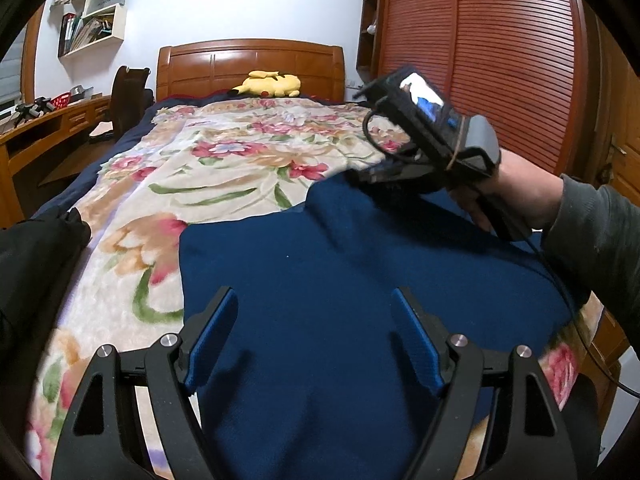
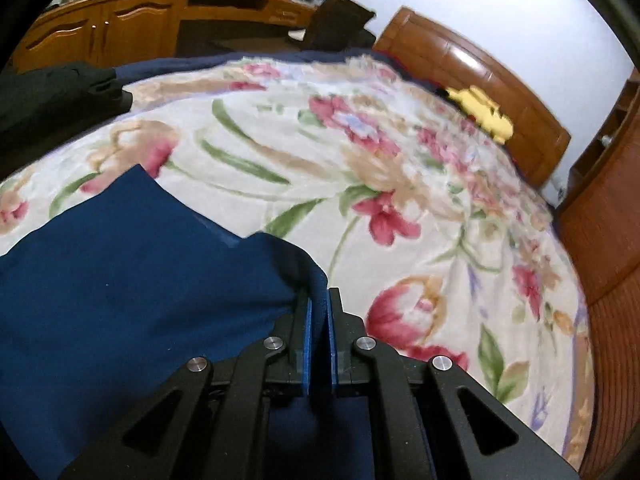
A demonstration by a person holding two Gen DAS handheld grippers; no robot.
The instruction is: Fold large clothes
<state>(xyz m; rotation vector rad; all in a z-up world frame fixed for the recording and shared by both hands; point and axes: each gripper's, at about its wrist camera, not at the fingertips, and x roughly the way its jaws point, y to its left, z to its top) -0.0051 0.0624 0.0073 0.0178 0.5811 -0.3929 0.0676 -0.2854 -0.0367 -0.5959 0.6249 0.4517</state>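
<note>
Nearest, the left tongs (image 1: 314, 334) hover spread wide over the dark blue garment (image 1: 320, 280), which lies on the bed's floral blanket (image 1: 192, 168). To the right, the right tongs (image 2: 319, 312) pinch the garment's far edge. Farthest, a yellow plush (image 1: 268, 84) rests against the headboard (image 1: 248, 60).

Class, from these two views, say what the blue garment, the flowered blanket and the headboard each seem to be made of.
Blue garment: soft matte knit or fleece, probably; no sheen, gentle folds. Flowered blanket: plush fleece, seemingly; fuzzy, blurred print edges. Headboard: varnished wood; orange-brown panels with glossy highlights.
</note>
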